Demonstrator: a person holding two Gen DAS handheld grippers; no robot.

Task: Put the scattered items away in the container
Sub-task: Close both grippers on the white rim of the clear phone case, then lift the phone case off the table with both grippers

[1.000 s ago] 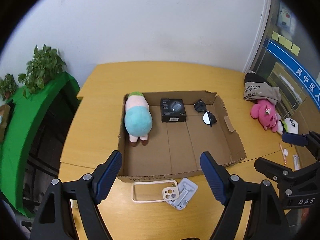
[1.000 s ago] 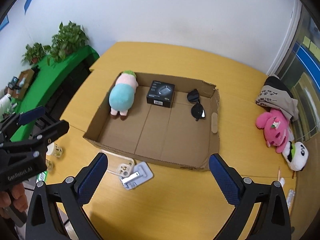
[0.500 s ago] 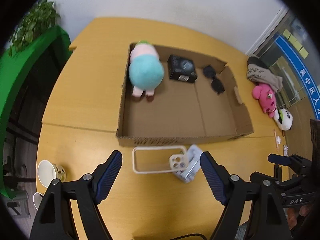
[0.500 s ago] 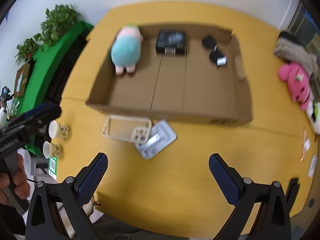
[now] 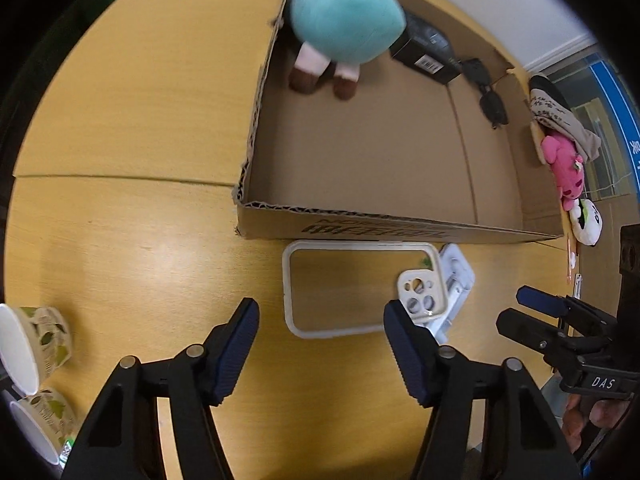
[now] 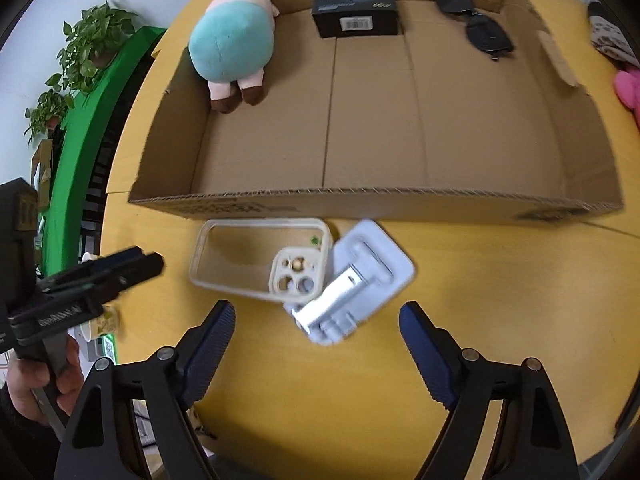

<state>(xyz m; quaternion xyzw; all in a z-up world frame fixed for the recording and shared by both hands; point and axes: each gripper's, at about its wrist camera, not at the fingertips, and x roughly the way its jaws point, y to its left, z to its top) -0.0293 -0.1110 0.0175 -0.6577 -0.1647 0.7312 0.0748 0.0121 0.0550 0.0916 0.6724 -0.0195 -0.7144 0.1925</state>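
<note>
A shallow cardboard box [image 5: 360, 228] [image 6: 360, 202] lies on the yellow table. In it lie a teal plush toy [image 5: 344, 16] [image 6: 234, 46], a black box [image 6: 354, 8] and sunglasses [image 6: 476, 28]. In front of the box lie a cream phone case [image 5: 352, 284] [image 6: 260, 256] and a white phone stand [image 5: 456, 288] [image 6: 356, 280], its edge under the case. My left gripper [image 5: 320, 344] is open just above the case. My right gripper [image 6: 316, 344] is open just before the stand.
Two paper cups [image 5: 28, 348] stand at the table's left edge. A pink plush [image 5: 564, 164], a panda plush [image 5: 586, 220] and a folded cloth [image 5: 560, 116] lie right of the box. Green plants [image 6: 80, 48] stand off the table to the left.
Both grippers have tilted down and moved in close to the table; the case and stand now sit just ahead of the open fingers. No object has moved.
</note>
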